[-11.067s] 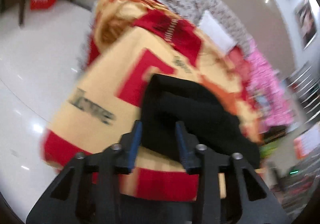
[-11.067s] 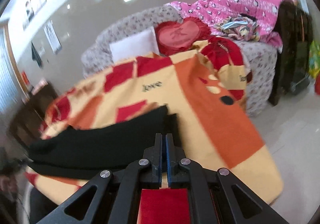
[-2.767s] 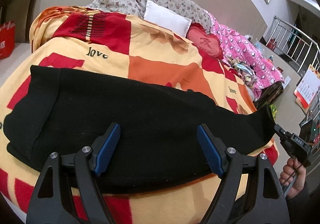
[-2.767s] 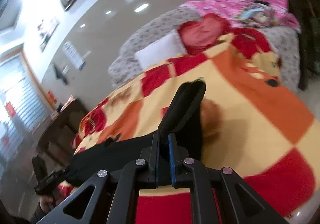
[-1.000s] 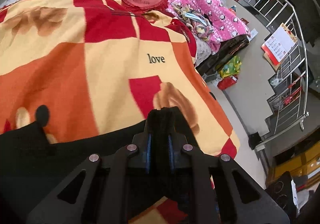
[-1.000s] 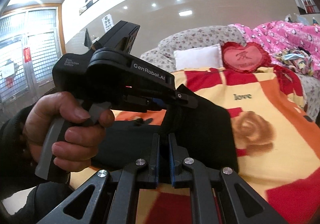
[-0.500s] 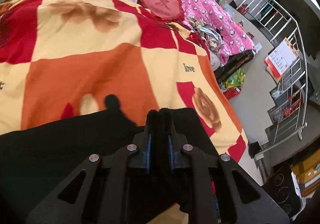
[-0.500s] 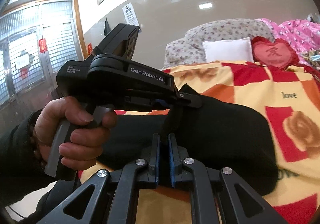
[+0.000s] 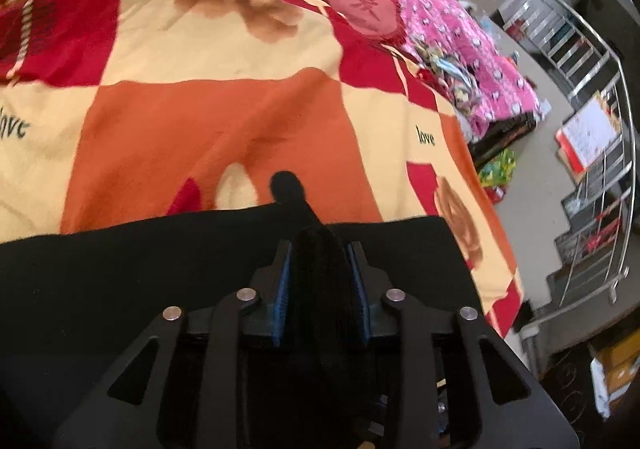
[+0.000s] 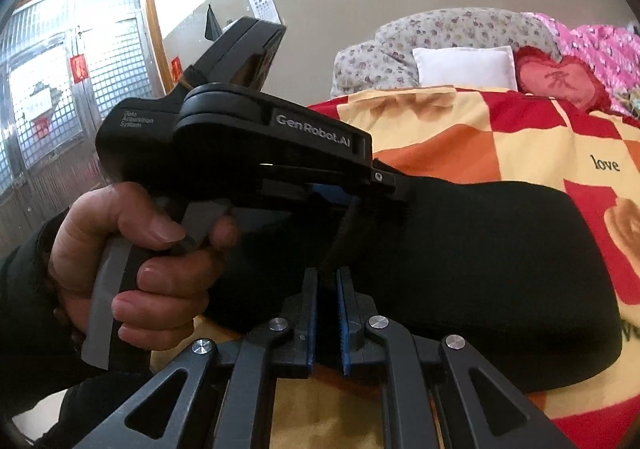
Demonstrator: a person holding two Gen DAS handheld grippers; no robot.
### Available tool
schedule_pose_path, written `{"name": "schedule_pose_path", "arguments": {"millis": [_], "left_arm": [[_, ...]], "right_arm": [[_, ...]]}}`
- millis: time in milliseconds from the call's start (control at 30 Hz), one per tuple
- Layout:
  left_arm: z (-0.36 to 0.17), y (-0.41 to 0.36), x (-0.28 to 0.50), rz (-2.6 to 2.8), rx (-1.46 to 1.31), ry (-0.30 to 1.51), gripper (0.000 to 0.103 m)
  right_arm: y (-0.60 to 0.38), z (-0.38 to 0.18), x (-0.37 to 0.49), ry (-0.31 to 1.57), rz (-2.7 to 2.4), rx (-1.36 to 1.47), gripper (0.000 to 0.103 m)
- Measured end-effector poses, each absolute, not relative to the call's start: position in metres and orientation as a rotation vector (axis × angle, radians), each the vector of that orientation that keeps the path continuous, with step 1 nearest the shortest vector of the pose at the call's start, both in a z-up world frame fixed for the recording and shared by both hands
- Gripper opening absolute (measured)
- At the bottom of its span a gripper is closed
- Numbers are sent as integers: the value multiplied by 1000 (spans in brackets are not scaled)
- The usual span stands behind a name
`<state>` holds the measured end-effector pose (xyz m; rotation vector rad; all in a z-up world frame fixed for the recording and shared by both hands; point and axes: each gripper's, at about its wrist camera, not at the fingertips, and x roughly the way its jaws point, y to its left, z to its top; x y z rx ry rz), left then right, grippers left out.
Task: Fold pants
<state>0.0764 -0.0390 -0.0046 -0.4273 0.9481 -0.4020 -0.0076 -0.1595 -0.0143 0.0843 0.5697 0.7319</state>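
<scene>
Black pants [image 9: 120,273] lie folded across a red, orange and yellow blanket [image 9: 208,121]. My left gripper [image 9: 320,249] is shut on a thick bunch of the pants' black fabric, just above the folded layer. In the right wrist view the pants [image 10: 500,249] lie as a doubled black band with a rounded fold at the right. My right gripper [image 10: 328,277] is shut on a thin edge of the same fabric. The left gripper's body [image 10: 240,153], held by a hand, is right in front of it.
A white pillow [image 10: 464,67], a red heart cushion [image 10: 556,81] and a pink quilt [image 9: 460,49] lie at the far end. A metal stair railing [image 9: 592,169] and floor clutter are past the blanket's right edge.
Both grippers have carried the pants' end leftward over the rest of the pants, and the folded band now lies lower and flatter. Both jaws look slightly wider around the fabric.
</scene>
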Motion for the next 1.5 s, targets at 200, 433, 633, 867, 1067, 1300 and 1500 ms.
{"name": "schedule_pose_path", "arguments": {"millis": [200,433,633,867,1067,1300,1500], "left_arm": [[26,-18,61,-293,-380,835,28],[46,-73,20,-419,-180,692,28],[-1,-75,39,-272,-151,793,9],[-6,-70,26,-245,-184,749,9],[-8,-60,26,-269,-280,774,9],[33,-67,33,-296,-284,720,9],[-1,-69,65,-181,-253,838,11]], "right_arm": [[-187,-2,-36,495,850,119,10],[-271,-3,-33,426,445,199,10],[-291,-13,-21,490,290,211,10],[-271,-6,-29,444,380,160,10],[-254,-24,-13,570,400,81,10],[-264,-27,-14,582,439,178,10],[-262,-27,-15,578,445,178,10]]}}
